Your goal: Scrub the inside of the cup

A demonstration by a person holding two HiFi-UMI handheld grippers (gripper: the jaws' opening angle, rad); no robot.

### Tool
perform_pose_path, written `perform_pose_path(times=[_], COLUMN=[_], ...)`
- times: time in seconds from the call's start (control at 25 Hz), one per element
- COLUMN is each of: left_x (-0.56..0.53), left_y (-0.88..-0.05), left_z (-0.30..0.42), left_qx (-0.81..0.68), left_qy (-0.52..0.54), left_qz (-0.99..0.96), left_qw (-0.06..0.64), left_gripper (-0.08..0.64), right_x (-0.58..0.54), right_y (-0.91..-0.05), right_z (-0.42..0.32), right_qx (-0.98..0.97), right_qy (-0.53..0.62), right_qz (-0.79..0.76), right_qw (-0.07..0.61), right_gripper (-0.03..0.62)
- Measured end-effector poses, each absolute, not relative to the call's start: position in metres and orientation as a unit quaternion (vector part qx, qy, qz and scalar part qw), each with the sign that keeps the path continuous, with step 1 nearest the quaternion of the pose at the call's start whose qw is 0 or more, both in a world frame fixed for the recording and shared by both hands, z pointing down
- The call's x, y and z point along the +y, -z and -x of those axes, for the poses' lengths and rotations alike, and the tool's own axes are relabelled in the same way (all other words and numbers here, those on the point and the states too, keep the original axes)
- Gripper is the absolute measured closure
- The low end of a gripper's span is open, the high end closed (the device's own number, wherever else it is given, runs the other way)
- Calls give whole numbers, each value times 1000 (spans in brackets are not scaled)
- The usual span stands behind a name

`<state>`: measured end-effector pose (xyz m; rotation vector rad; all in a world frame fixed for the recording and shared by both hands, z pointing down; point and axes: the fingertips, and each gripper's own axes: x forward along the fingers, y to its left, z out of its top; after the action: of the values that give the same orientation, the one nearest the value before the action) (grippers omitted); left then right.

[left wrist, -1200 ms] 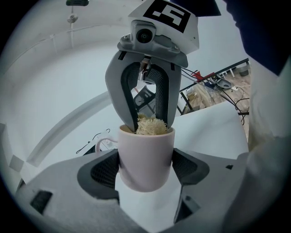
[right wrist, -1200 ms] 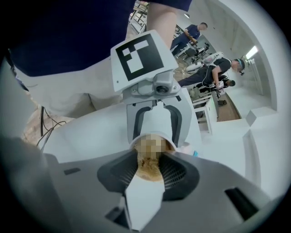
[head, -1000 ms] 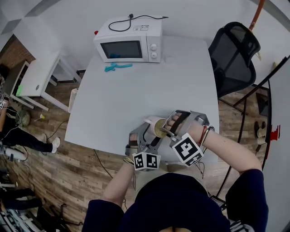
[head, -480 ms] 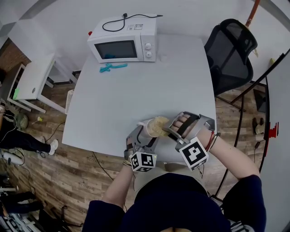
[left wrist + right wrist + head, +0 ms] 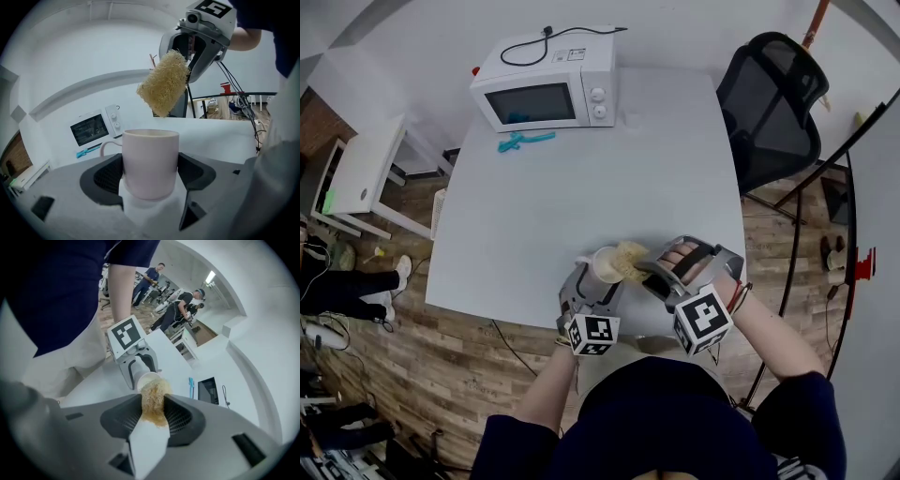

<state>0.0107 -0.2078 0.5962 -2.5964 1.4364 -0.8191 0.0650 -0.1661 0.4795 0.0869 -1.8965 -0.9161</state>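
Observation:
A pale pink cup [image 5: 150, 161] with a handle is clamped upright between the jaws of my left gripper [image 5: 150, 176], near the table's front edge [image 5: 602, 267]. My right gripper [image 5: 154, 416] is shut on a tan loofah scrubber [image 5: 153, 401]. In the left gripper view the scrubber [image 5: 164, 83] hangs above the cup's rim, outside the cup. From the head view the scrubber [image 5: 633, 255] sits just right of the cup mouth, with my right gripper [image 5: 661, 272] beside it and my left gripper [image 5: 591, 291] below the cup.
A white microwave [image 5: 542, 91] stands at the table's [image 5: 581, 187] far left with a turquoise object [image 5: 523, 141] in front of it. A black office chair [image 5: 769, 89] is at the back right. People stand in the background of the right gripper view.
The scrubber has come out of the cup: a second ago it was in the mouth, now it is held above and beside the rim. Both grippers have shifted slightly.

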Motion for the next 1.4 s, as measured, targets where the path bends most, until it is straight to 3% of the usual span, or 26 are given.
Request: perform_pose_path(times=[0.24,0.92,1.4], left_x=[-209,-204,-206], left_y=[-604,-624,-632], left_z=[-9,3,9], left_qx=[468,448,448], left_qy=[256,253,253], left_qz=[846,857,857], left_qw=[5,-21,-42], left_gripper=[184,184,184], right_x=[-174,-212,-209], right_y=[-479,-462,-484], right_z=[-60,-68,-69], right_qx=[-838,-939,-922], right_qy=[312,-89,-202], right_qz=[-107,-294,-315], right_qw=[435,157,96], right_gripper=[442,440,440])
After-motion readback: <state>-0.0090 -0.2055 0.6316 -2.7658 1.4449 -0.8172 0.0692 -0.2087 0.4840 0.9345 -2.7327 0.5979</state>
